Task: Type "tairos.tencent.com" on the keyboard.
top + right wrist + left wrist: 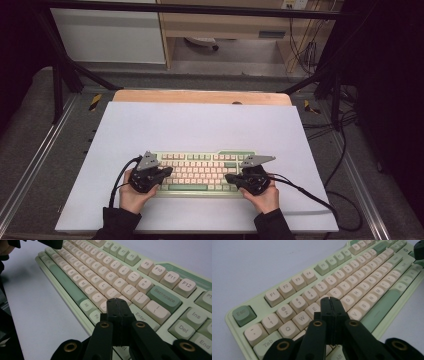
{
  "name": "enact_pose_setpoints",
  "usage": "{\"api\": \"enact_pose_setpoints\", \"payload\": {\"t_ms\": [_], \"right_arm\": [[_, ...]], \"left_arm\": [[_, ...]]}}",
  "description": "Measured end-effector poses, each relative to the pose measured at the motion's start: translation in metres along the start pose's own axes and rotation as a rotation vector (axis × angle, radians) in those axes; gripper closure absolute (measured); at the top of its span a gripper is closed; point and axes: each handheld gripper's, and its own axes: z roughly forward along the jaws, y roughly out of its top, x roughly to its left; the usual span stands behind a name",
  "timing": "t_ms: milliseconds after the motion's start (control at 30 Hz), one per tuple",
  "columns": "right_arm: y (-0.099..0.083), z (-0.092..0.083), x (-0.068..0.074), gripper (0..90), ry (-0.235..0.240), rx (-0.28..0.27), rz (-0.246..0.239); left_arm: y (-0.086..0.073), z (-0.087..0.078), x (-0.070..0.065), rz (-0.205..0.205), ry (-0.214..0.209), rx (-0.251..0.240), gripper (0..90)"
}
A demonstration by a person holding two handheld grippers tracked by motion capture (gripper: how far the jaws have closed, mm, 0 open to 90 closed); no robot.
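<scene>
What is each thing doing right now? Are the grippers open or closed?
Left gripper: shut, empty, tips over the keyboard's left keys.
Right gripper: shut, empty, tips over the keys near Enter.
Keyboard: flat on the white mat.
White mat: spread flat on the table.

- The keyboard (200, 172) lies on a mat (200, 125) covering the desk (200, 96), toward the near edge.
- The left tool (167, 171) sits over the keyboard's left end, the right tool (229, 177) over its right end.
- Cables (345, 150) lie on the floor right of the desk.
</scene>
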Motion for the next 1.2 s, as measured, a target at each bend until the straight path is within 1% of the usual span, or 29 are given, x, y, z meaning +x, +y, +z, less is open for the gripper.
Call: {"api": "enact_pose_setpoints", "payload": {"t_ms": [233, 567, 733, 933, 1033, 1200], "right_arm": [[0.002, 0.004, 0.001, 90.0, -0.002, 0.006, -0.002], [0.013, 0.014, 0.006, 90.0, -0.01, 0.006, -0.005], [0.019, 0.022, 0.008, 90.0, -0.016, 0.013, -0.011], [0.027, 0.036, 0.009, 90.0, -0.032, 0.018, -0.008], [0.031, 0.042, 0.008, 90.0, -0.039, 0.016, 0.002], [0.036, 0.052, 0.009, 90.0, -0.043, 0.019, -0.008]], "left_arm": [[-0.008, -0.009, 0.003, -0.008, 0.0, -0.006, 90.0], [-0.021, -0.021, 0.014, -0.036, 0.014, -0.004, 90.0], [-0.025, -0.025, 0.017, -0.047, 0.018, -0.003, 90.0], [-0.025, -0.026, 0.019, -0.051, 0.019, -0.011, 90.0], [-0.026, -0.026, 0.019, -0.054, 0.02, -0.012, 90.0], [-0.026, -0.026, 0.02, -0.057, 0.02, -0.012, 90.0]]}}
